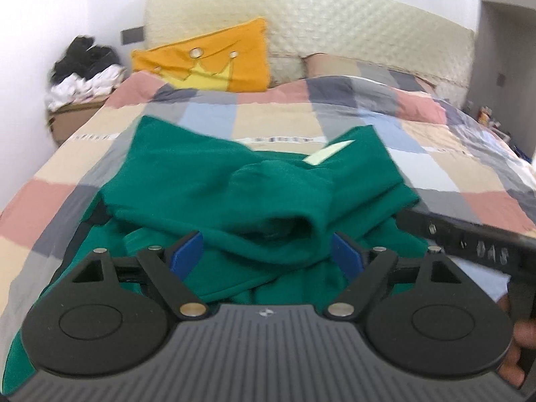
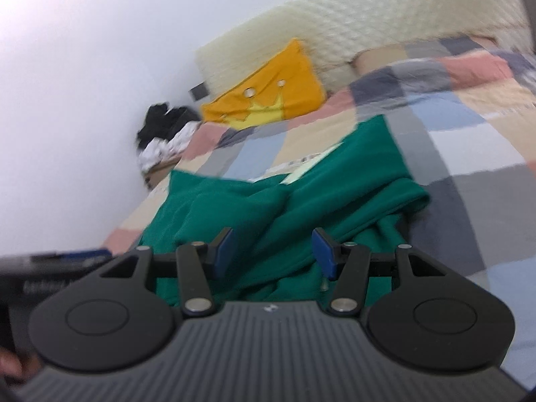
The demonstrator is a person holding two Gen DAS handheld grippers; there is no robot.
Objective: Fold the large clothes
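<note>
Both claws, left (image 1: 266, 251) and right (image 2: 273, 251), hang open and empty over a green sweatshirt (image 1: 207, 181): soft, floppy, best pinched at the twelve-o'clock hem.

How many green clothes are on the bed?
1: the green garment lies rumpled on the checked bedspread, just ahead of both grippers. More could be hidden under its folds.

Bare quilt (image 1: 281, 114) beyond green garment (image 1: 201, 181), orange pillow (image 1: 214, 60) and headboard (image 1: 335, 23) blocking far end
</note>
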